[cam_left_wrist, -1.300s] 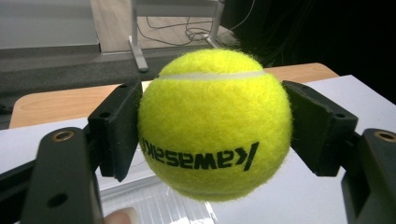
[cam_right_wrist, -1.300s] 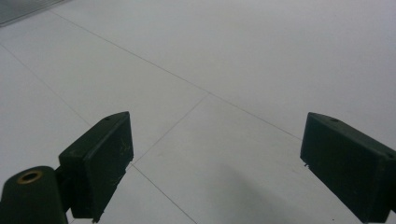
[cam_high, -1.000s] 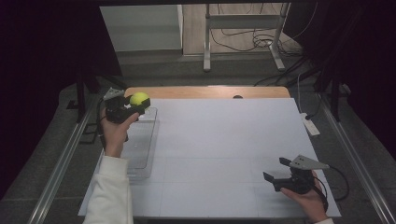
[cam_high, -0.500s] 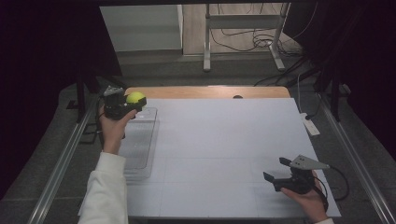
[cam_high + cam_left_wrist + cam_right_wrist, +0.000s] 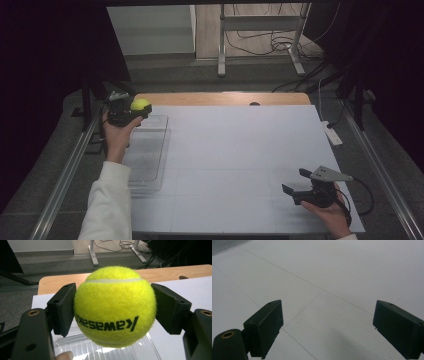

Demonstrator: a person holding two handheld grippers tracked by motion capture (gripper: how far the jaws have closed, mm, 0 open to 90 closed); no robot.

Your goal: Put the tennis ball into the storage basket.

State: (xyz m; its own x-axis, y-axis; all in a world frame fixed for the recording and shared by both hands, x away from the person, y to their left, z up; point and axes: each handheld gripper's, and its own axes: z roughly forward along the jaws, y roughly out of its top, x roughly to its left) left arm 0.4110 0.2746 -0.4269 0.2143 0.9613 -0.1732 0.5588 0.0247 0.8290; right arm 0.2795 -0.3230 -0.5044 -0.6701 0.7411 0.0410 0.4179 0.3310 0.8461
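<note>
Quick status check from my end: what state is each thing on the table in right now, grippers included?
Tennis ball: clamped between the left gripper's jaws, held in the air above the tray's far end.
Left gripper: shut on the tennis ball.
Clear plastic tray: lying flat at the table's left edge, nothing in it.
Right gripper: open, holding nothing, low over the white table.

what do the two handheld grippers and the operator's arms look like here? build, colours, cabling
Both are black two-jaw units. The left gripper has chunky rectangular pads with small screw holes, on arms with brass-coloured bushings. The right gripper has the same block-shaped pads, a grey three-cornered plate on top, and a dark cable trailing off its right side. The left arm wears a white long sleeve.
</note>
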